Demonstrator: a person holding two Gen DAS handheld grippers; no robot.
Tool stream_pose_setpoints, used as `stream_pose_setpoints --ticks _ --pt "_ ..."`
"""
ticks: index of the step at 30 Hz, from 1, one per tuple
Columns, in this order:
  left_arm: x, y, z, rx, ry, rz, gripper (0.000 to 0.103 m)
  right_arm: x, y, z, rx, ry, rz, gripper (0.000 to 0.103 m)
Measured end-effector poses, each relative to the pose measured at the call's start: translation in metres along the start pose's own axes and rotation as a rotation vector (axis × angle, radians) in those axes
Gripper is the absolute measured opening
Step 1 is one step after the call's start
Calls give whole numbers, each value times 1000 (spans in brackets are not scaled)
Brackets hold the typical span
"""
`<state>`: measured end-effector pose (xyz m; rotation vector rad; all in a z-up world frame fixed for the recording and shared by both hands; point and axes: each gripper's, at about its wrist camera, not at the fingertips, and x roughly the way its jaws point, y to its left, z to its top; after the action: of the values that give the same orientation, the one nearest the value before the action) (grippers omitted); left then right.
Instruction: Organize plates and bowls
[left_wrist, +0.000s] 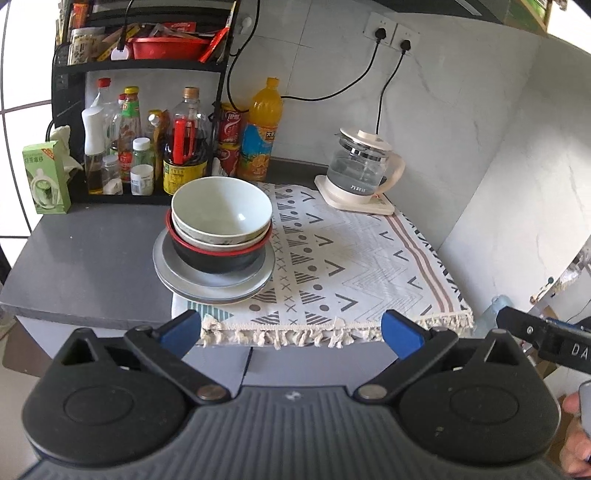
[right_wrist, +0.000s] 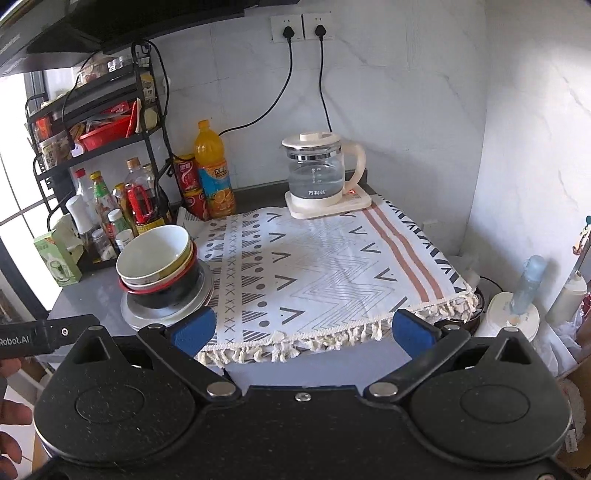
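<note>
The left gripper (left_wrist: 291, 332) is standing wide apart, its blue rubber-like pads holding nothing, and it is hanging in front of the tabletop (left_wrist: 92, 258) edge. The right gripper (right_wrist: 303, 330) is also spread wide and gripping nothing.

In the left wrist view, the stack of dishes is sitting at about 11 o'clock from the gripper. A glossy white bowl (left_wrist: 221, 206), round and deep, is nesting in a second pale bowl (left_wrist: 192, 240), and this one is resting in a black bowl with a red rim (left_wrist: 218, 260). Under them, flat grey plates (left_wrist: 173, 273) are lying, partly on the smooth grey tabletop and partly on the woven cloth (left_wrist: 351, 266) with fringe and geometric print.

At 1 o'clock, a glass kettle (left_wrist: 360, 164) with a cream lid is standing on its cream base at the far edge of the cloth. At 10 o'clock, a black metal rack (left_wrist: 66, 92) is carrying bottles, and an orange drink bottle (left_wrist: 262, 129) is standing just beside it.
</note>
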<state>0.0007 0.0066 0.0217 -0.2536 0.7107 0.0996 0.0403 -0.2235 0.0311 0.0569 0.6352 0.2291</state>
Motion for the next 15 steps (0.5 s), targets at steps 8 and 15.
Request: stream_pose_setpoints --ticks 8,15 --pt "-4 1 -8 36 -6 46 103 1 -3 -8 15 8 8 103" --pt "-7 6 -9 42 -9 57 103 5 -3 -11 28 18 16 103"
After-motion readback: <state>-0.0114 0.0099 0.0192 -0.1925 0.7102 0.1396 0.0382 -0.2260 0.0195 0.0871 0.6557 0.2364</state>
